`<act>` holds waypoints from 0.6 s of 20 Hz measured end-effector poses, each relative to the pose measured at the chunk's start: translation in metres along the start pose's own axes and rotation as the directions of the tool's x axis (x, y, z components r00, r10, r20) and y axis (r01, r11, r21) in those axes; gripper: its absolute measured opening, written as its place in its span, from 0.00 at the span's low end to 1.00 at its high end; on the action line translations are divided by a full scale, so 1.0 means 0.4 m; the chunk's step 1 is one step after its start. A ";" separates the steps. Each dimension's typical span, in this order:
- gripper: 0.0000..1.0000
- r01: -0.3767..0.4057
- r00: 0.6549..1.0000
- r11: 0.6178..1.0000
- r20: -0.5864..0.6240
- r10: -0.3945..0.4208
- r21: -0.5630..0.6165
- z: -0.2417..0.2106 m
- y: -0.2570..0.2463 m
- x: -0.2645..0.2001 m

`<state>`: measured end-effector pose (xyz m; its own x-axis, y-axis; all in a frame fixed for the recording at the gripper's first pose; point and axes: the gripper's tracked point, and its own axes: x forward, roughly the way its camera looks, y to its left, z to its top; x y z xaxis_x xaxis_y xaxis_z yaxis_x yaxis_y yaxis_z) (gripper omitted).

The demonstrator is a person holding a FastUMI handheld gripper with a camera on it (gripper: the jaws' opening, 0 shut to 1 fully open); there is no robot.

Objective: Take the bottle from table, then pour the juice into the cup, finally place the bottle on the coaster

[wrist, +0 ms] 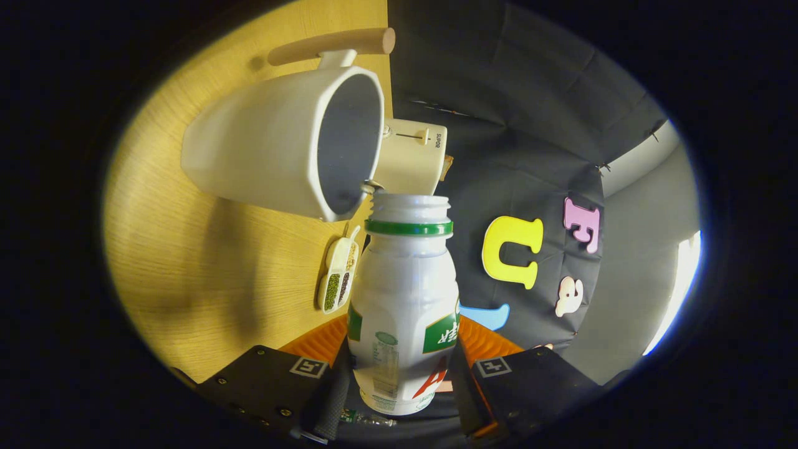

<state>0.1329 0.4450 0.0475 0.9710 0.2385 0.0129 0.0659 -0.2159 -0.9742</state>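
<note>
Here the bottle [404, 299] sits low in the frame's centre, clamped at its lower body between the fingers [399, 386], open mouth tipped toward the rim of the white cup [274, 149] at upper left. Thin plastic, likely light and a bit squashy; slick label. Best held about the belly, firm but not crushing. Wooden table [181, 262] behind; orange coaster [324, 340] beside the bottle's base.

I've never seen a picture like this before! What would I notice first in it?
First you'd spot the white bottle with the green ring, held between the gripper fingers, which press on its sides. Its open mouth sits right by the rim of the big white cup with the wooden handle. Beside the bottle, on the wooden table, lies a small divided dish of beans.
</note>
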 end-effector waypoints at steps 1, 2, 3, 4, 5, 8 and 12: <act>0.71 0.000 1.000 1.000 -0.003 0.000 -0.004 -0.001 -0.001 -0.001; 0.71 -0.001 1.000 1.000 -0.002 0.001 -0.006 0.000 -0.001 -0.001; 0.71 0.000 1.000 1.000 0.001 0.000 -0.008 0.002 -0.002 -0.002; 0.71 0.002 1.000 1.000 0.002 -0.002 -0.013 0.003 -0.003 -0.001; 0.71 0.006 1.000 1.000 0.002 -0.006 -0.018 0.005 -0.005 -0.001; 0.71 0.015 1.000 0.999 0.002 -0.015 -0.030 0.004 -0.007 0.000; 0.71 0.021 1.000 0.999 -0.006 -0.022 -0.031 -0.004 -0.009 0.005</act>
<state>0.1351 0.4448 0.0514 0.9708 0.2371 0.0353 0.0937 -0.2401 -0.9662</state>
